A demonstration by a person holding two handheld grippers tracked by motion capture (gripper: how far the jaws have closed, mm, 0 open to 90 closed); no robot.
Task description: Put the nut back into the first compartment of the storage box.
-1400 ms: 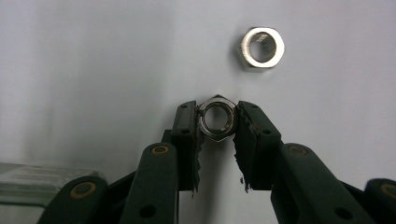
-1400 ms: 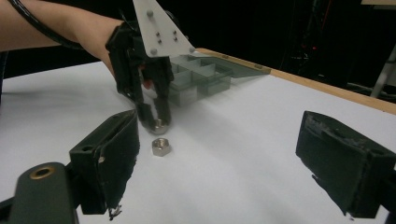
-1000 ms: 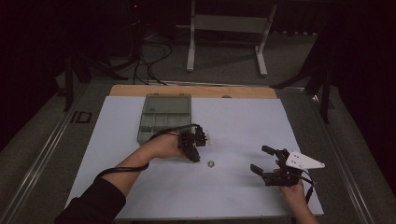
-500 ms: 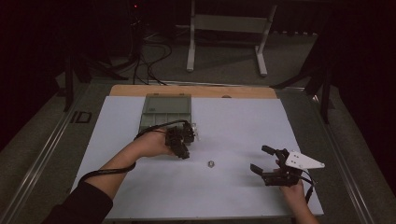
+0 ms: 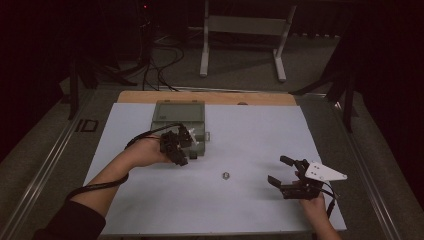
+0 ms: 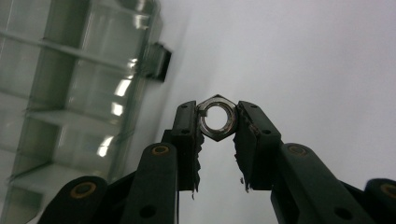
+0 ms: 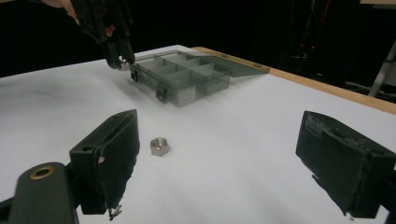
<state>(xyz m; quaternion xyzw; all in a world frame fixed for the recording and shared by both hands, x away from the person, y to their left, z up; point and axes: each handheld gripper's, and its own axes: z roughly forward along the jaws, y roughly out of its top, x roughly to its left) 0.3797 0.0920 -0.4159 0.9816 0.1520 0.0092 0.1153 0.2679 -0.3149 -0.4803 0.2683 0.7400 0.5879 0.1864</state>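
Our left gripper pinches a nut between its jaws, just beside the open box. Our right gripper rests with jaws spread wide, a second nut lying loose on the table between them.

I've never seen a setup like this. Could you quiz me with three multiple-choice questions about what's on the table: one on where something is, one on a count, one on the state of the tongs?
1. Where does the loose nut lie?
A. inside the box
B. on the white sheet between the two tongs
C. on the floor

2. How many nuts can be seen in all?
A. one
B. two
C. four

3. What are the left tongs doing?
A. hanging open
B. clamped on a nut
C. gripping the box's latch

Answers:
1 B, it sits on the bare sheet, apart from the compartment box.
2 B, one loose, one held nut.
3 B, both jaws press its sides; the right tongs gape open.
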